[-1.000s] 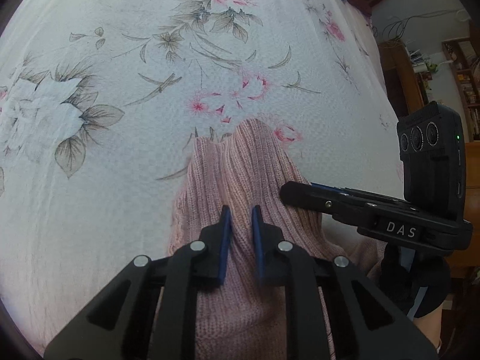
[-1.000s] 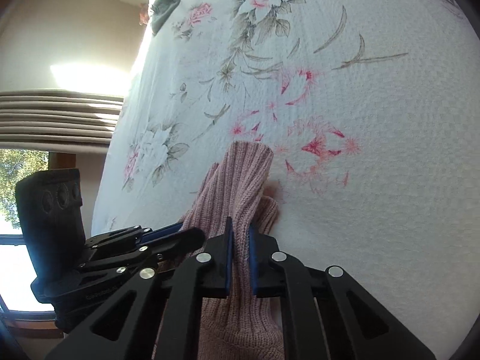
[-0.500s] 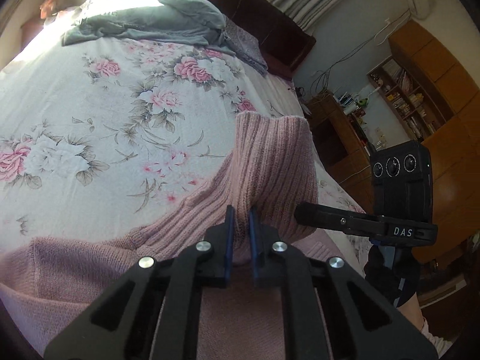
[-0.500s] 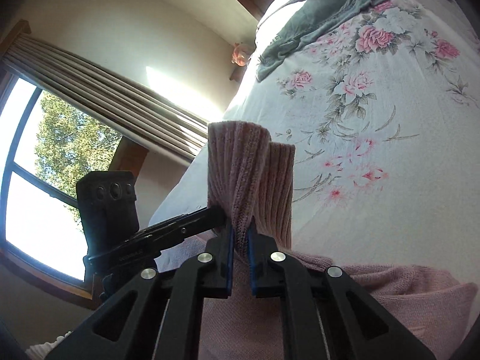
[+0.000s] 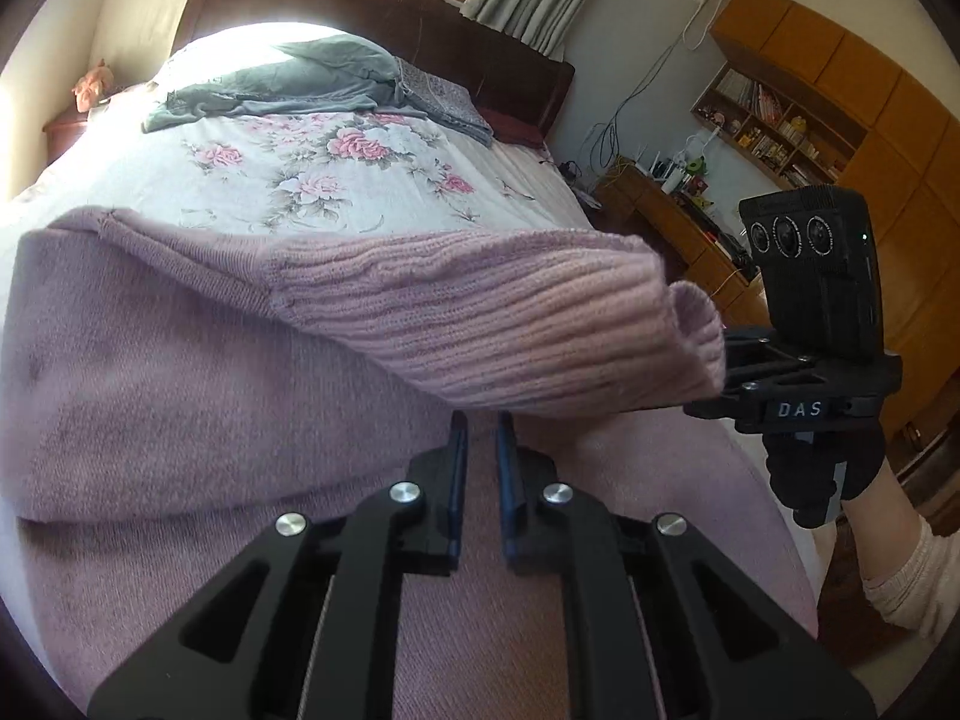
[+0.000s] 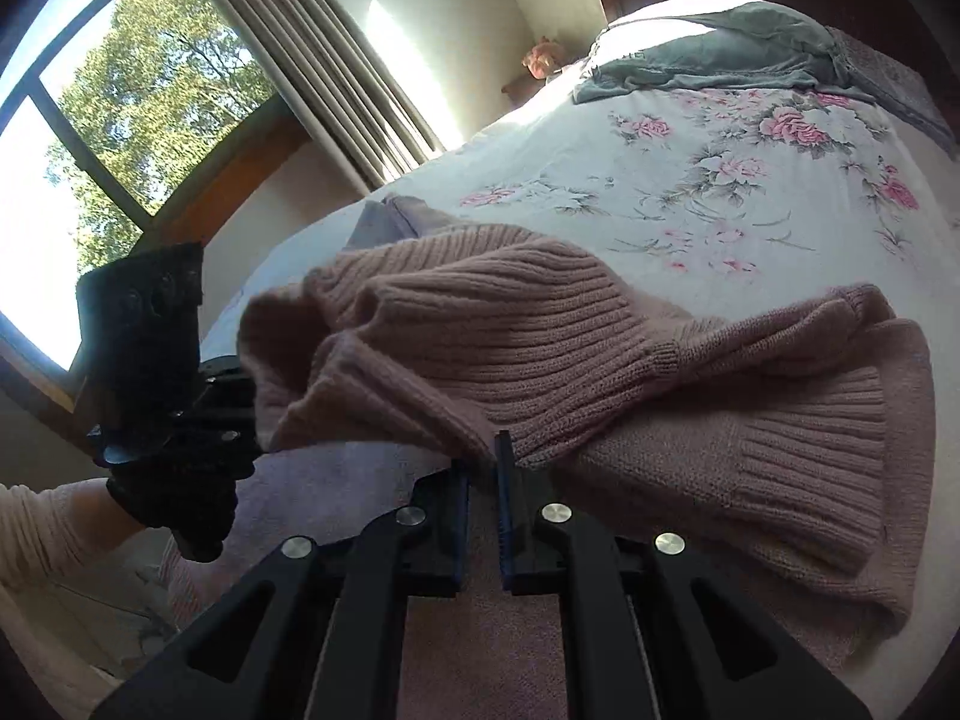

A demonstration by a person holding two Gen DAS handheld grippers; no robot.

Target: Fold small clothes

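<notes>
You see a dusty-pink ribbed sweater [image 5: 480, 324] on a white bedsheet [image 6: 690, 192] printed with pink roses and grey-green leaves; a grey blanket [image 5: 288, 84] lies beyond.

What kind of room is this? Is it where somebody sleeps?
Yes, most likely a bedroom in a home. There is a big bed with a flowery sheet and a dark wooden headboard. A curtained window is beside it, and wooden shelves with books line the far wall.
</notes>
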